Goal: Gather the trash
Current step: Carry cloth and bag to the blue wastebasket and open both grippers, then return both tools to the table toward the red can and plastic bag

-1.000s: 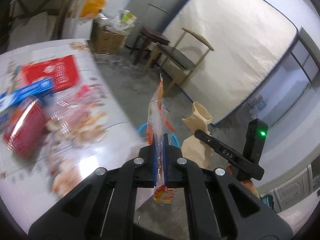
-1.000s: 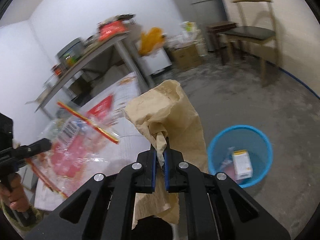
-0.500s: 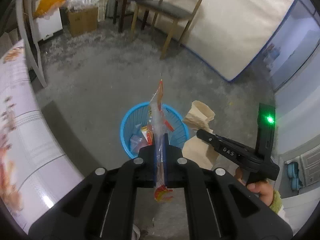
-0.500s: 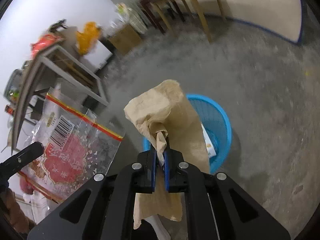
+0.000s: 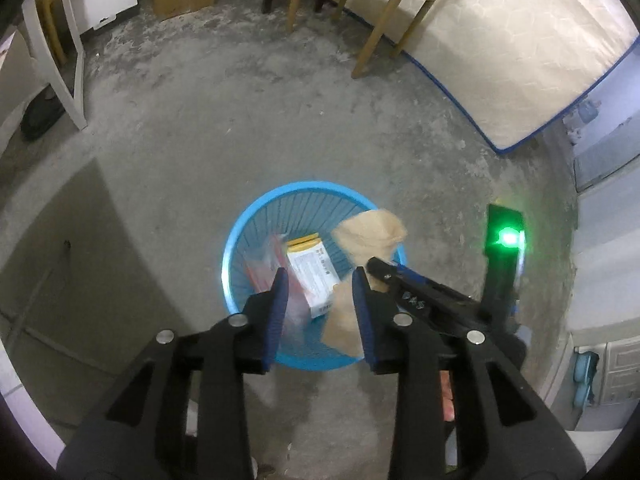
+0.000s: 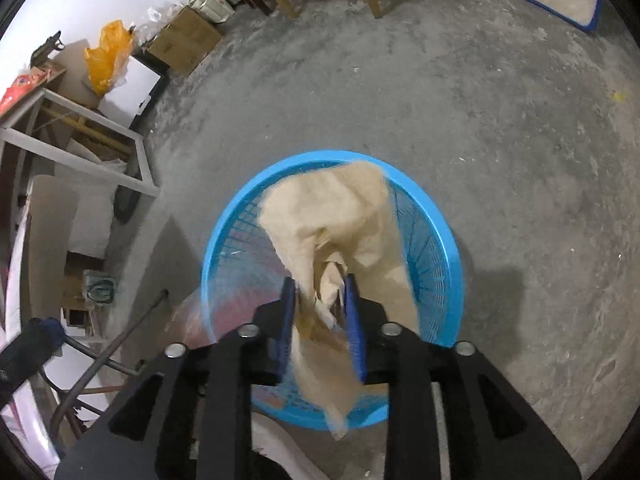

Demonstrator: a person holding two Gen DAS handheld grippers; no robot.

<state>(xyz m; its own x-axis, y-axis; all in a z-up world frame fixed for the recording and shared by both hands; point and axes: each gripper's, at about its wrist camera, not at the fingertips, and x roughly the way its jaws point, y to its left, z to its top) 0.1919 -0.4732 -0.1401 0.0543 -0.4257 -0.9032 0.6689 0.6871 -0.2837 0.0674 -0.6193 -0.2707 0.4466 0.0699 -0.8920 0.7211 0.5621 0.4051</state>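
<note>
Right gripper (image 6: pixel 318 300), fingers parted around the paper bag (image 6: pixel 340 220), hangs directly over the bin (image 6: pixel 448 240); left gripper (image 5: pixel 318 292) gapes empty.

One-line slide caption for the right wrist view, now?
Right gripper, jaws open, releasing a crumpled brown paper bag over the blue trash basket on the concrete floor.

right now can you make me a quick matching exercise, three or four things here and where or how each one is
Things:
1. left claw
2. brown paper bag
3. white box
4. blue bin

States:
a. lying inside the bin
b. open, holding nothing
c. standing on the concrete floor
d. between the right claw's parted fingers, over the bin

Pairs: 1-b, 2-d, 3-a, 4-c
</note>
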